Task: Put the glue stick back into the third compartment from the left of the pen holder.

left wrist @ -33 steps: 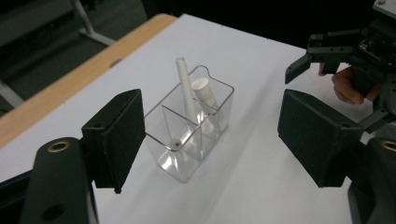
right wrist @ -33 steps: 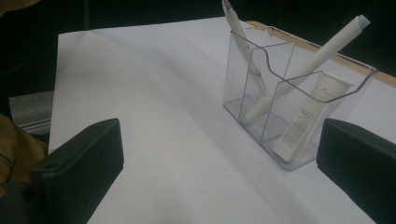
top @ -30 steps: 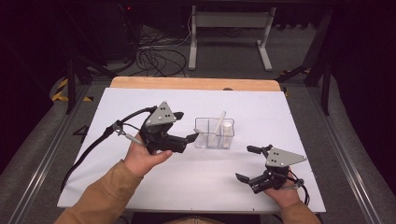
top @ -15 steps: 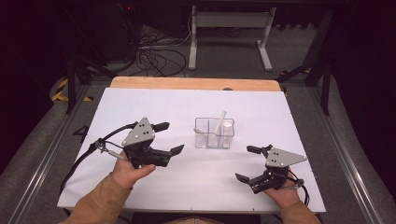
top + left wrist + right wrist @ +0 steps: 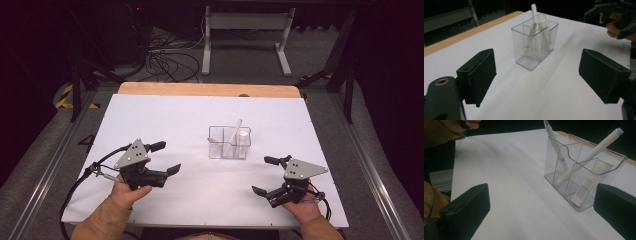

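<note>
A: Where is the clear organizer [image 5: 229, 142] relative to the grippers?

B: It stands on the white table [image 5: 170, 115], between them and farther from the person. The left gripper [image 5: 170, 159] sits well apart from it, jaws wide after just opening, nothing between them. The right gripper [image 5: 261, 176] lies nearer, also wide and empty.

A: Its contents?

B: A white pen [image 5: 584, 158] leaning, a tube [image 5: 590, 181] beside it.

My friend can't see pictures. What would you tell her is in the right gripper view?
A clear plastic organizer stands on a white table, holding a white tube and two slanted white pens. The right hand-held gripper has its two black jaws wide open at the bottom, with nothing between them. A brown sleeve shows at the top left.
</note>
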Demonstrator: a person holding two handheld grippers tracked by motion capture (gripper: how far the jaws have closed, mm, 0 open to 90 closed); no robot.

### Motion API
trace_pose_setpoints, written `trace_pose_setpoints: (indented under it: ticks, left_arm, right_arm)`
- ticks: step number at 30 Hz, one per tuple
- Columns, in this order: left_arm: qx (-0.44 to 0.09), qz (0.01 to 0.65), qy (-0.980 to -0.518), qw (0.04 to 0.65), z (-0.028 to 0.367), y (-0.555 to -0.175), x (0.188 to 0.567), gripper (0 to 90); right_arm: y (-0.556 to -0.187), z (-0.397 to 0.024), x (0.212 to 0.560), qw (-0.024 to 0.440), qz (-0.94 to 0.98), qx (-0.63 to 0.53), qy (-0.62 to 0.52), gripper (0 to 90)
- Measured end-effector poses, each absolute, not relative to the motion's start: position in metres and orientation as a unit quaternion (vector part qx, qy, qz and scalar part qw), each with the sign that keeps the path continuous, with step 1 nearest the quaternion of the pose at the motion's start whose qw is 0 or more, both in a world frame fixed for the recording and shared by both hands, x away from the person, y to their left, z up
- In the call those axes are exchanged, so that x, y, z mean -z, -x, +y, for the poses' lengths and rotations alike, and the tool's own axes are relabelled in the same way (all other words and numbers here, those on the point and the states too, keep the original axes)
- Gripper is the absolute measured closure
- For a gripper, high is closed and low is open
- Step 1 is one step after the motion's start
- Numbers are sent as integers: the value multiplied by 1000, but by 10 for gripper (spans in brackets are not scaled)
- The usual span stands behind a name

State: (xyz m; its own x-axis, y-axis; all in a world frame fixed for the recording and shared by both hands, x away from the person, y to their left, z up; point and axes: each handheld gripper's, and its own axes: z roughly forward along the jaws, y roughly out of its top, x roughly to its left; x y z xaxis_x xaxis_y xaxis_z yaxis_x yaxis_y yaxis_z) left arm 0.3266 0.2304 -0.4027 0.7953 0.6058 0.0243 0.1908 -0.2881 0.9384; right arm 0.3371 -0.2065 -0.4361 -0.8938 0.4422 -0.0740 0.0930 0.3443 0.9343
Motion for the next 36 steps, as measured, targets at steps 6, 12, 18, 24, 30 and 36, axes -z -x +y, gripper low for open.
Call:
trace_pose_setpoints:
  ticks: [6,12,18,24,30,36]
  left_arm:
    - [-193,261,-776,541,245,-325,423,142]
    - [-184,277,-774,539,263,-324,447,142]
    - [-195,286,-776,527,275,-323,458,135]
    - [-188,289,-773,533,274,-322,458,136]
    - [-188,287,-770,537,275,-321,457,122]
    - [-189,289,-771,534,276,-323,458,105]
  right_arm:
    - [-337,-207,436,159,804,-547,-167,12]
    - [-337,-207,436,160,804,-548,-166,12]
    - [-337,-206,437,158,805,-547,-166,11]
    - [-337,-206,437,158,807,-545,-166,12]
    - [-337,-206,437,155,807,-544,-168,12]
    - [-338,-205,438,157,809,-542,-167,12]
